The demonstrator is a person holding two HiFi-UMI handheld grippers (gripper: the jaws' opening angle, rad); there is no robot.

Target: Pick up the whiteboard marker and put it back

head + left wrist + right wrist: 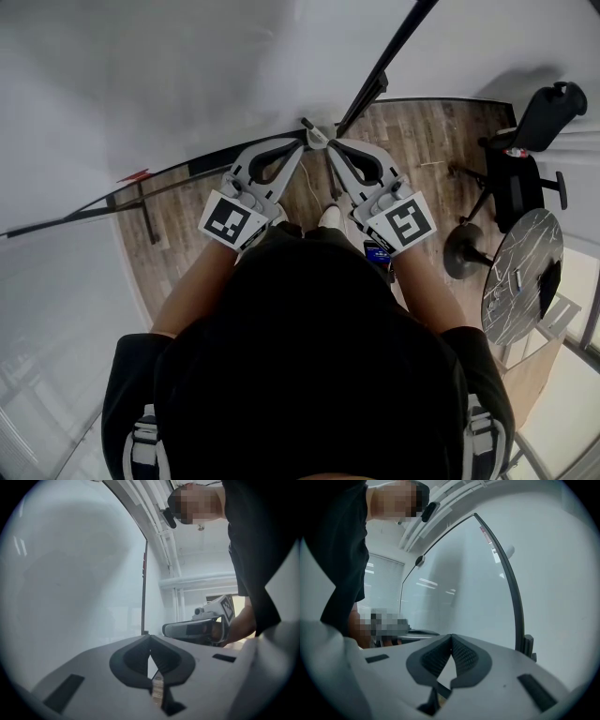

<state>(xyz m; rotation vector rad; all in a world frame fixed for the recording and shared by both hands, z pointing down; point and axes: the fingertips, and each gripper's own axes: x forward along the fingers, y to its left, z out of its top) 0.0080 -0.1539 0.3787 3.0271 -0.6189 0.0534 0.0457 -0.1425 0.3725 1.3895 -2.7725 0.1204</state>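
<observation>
Far left: whiteboard fills the upper field, its lower rail running over the wood floor. A small red item sits at the rail. It could be the whiteboard marker, but it is too small to tell. No marker is identified for certain in any view.

Left gripper: held level, pointing at the board. Own view shows the tips meeting, clenched, nothing between the pads, only the white board surface beyond.

Right gripper: just beside the left one, tips nearly touching it, also level. Clenched on nothing, and its view shows the board and its dark frame edge.

Judgement: both grippers are parked together in front of the person's chest, a neutral ready pose facing the board. Pick-up not begun, and neither gripper is aimed at the red item, which is well off to the left.

Right: black office chair and a round tabletop with small items on it, both well apart from the grippers. Probably not part of the task.

Next move likely needs the marker located first.
</observation>
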